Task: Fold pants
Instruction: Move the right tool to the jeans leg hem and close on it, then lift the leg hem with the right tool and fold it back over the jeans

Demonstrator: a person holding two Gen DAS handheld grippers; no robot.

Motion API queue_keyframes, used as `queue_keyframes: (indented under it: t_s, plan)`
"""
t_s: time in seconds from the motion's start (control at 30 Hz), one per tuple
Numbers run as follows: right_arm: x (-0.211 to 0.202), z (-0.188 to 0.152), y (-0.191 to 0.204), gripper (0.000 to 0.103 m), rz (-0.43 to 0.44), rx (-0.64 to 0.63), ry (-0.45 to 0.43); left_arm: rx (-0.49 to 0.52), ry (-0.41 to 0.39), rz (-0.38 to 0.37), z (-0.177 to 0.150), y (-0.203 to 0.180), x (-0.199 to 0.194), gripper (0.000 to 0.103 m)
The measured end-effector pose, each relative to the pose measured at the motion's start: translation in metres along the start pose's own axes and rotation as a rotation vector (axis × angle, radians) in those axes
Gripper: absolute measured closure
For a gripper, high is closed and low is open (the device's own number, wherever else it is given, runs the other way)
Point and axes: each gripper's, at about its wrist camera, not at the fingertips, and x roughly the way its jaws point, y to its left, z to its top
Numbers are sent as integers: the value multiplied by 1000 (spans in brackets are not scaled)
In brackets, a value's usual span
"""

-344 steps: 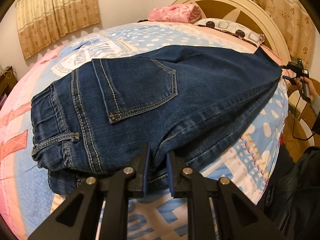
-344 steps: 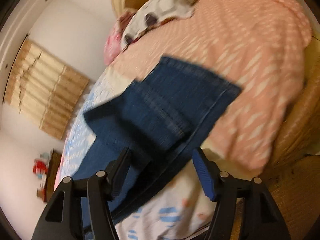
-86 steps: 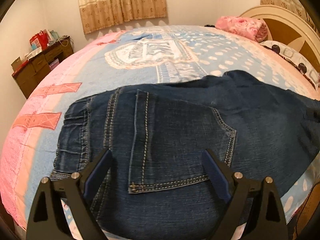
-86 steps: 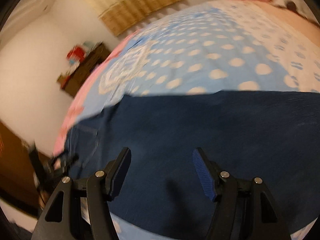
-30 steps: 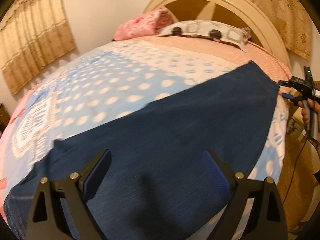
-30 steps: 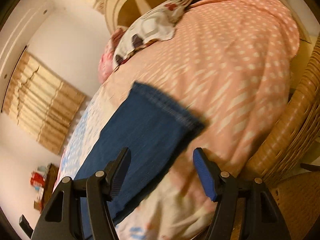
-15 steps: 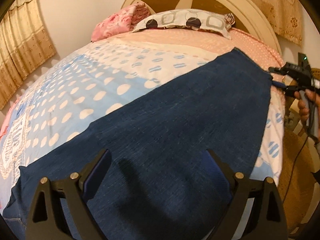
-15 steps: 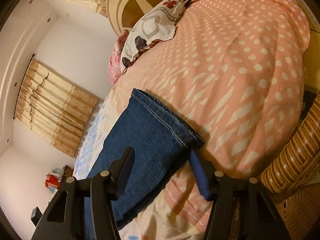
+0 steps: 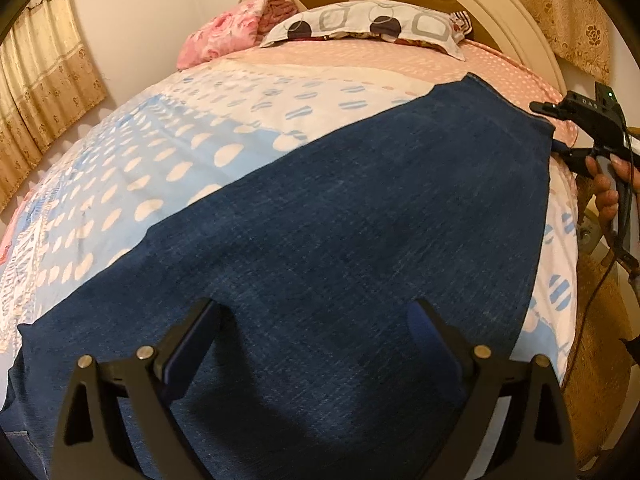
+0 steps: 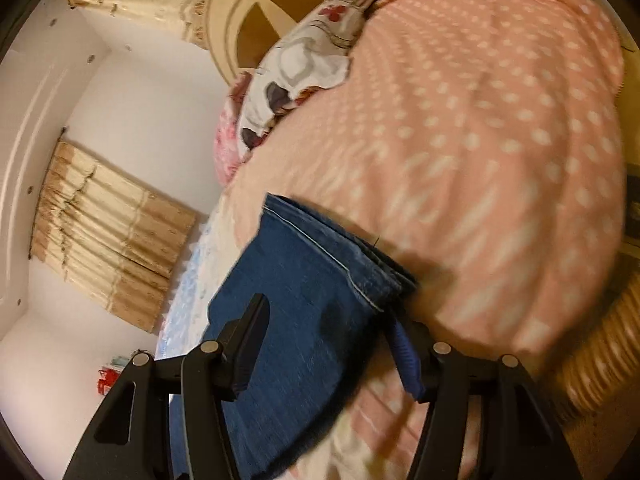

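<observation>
Dark blue jeans (image 9: 360, 216) lie flat across the bed, the leg running to its hem (image 10: 320, 248) near the headboard. My left gripper (image 9: 312, 316) hangs open low over the middle of the leg, with nothing clamped. My right gripper (image 10: 328, 332) is at the near hem corner, which lies between its fingers; the jaws are opening slightly and the pads do not press the cloth. In the left wrist view the right gripper (image 9: 550, 128) sits at the hem corner, held by a hand (image 9: 608, 196).
The bedspread (image 9: 180, 148) is blue and white with dots, and pink (image 10: 480, 140) near the headboard (image 9: 500, 4). A patterned pillow (image 9: 368, 24) and a pink bundle (image 9: 232, 36) lie at the head. A wicker piece (image 10: 592, 368) stands beside the bed.
My left gripper has swung along the leg toward the hem and dropped closer to the denim. My right gripper has edged in until the hem corner sits between its fingers.
</observation>
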Motion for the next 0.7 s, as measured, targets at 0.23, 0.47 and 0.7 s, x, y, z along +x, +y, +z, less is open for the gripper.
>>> queue_keyframes:
  t_s: [0.23, 0.47, 0.7]
  plan:
    - [-14, -8, -18, 80, 65, 40, -45, -3, 0, -1, 1, -2, 3, 3]
    - [-10, -2, -5, 88, 16, -32, -39, -4, -4, 5, 2, -4, 6, 0]
    - [-3, -4, -21, 83, 3, 6, -17, -2, -7, 6, 2, -5, 7, 0]
